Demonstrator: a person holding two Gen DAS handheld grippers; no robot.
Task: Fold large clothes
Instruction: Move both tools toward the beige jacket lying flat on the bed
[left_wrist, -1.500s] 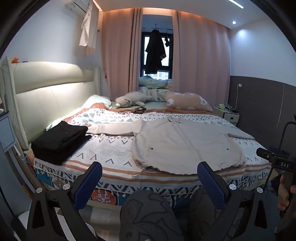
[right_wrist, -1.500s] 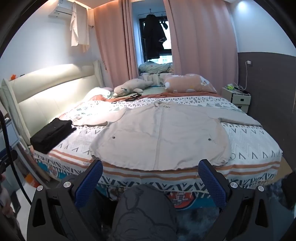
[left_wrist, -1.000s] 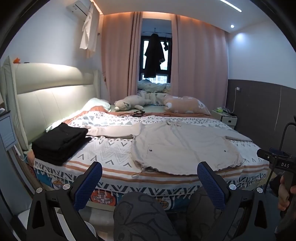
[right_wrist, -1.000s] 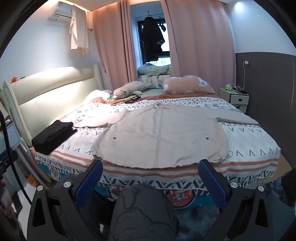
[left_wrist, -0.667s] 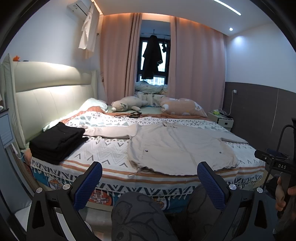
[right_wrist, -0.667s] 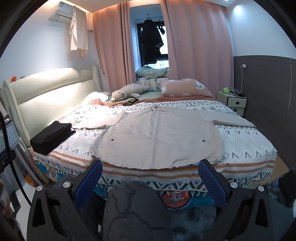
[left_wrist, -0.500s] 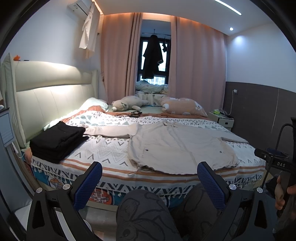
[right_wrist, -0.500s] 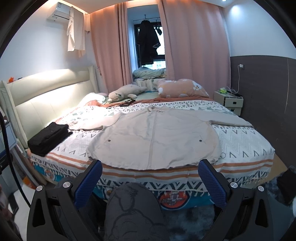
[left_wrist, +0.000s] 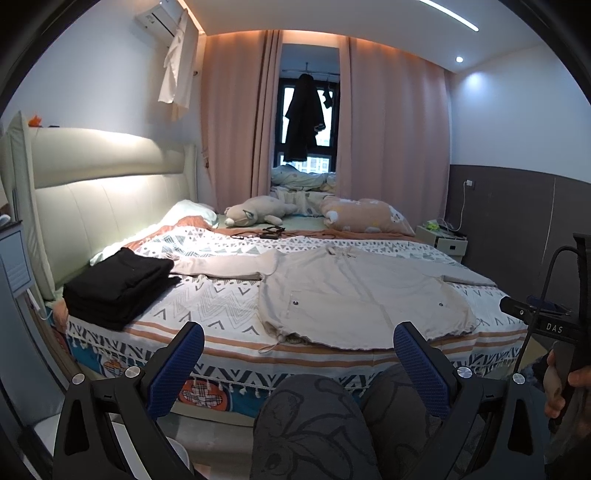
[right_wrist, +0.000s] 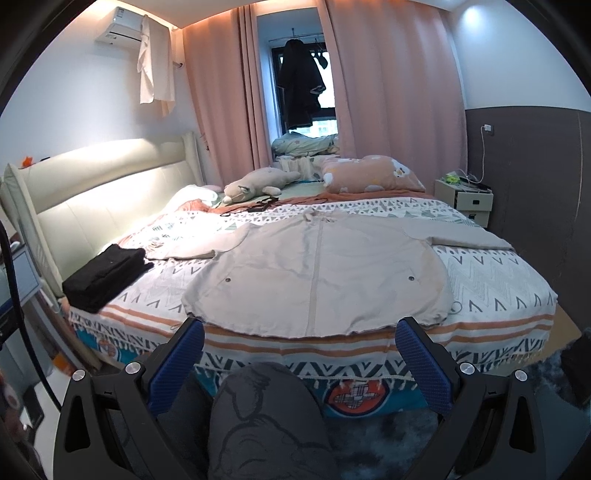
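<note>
**Jacket laid out, first fold not yet begun**

Across the near half of the bed (right_wrist: 498, 280) lies the task's garment, a large beige jacket (right_wrist: 314, 280), spread flat with its front up and its hem at the near edge of the mattress. Its collar points to the far side, and one sleeve runs out to the left (right_wrist: 184, 251) and the other to the right (right_wrist: 469, 236). A drawstring trails from the hem at the near left corner, seen best in the left wrist view (left_wrist: 273, 345).

Both claws are held back from the bed, above the person's knees. The left gripper (left_wrist: 299, 354) has its blue pads spread wide and holds nothing; the right gripper (right_wrist: 301, 350) is likewise wide and empty. Neither touches the cloth.

My reading is that the spreading step is finished and the folding itself has yet to start. A stack of folded black clothes (left_wrist: 114, 288) sits at the near left corner of the bed, well apart from the jacket, which suggests where the finished piece may go.

The next move probably calls for reaching forward to a sleeve, closing on its cuff, and carrying it across the body. The jacket is wide, so each claw would likely need to take its own side. The loose drawstring could catch under a fold if it is not tucked in.
</note>
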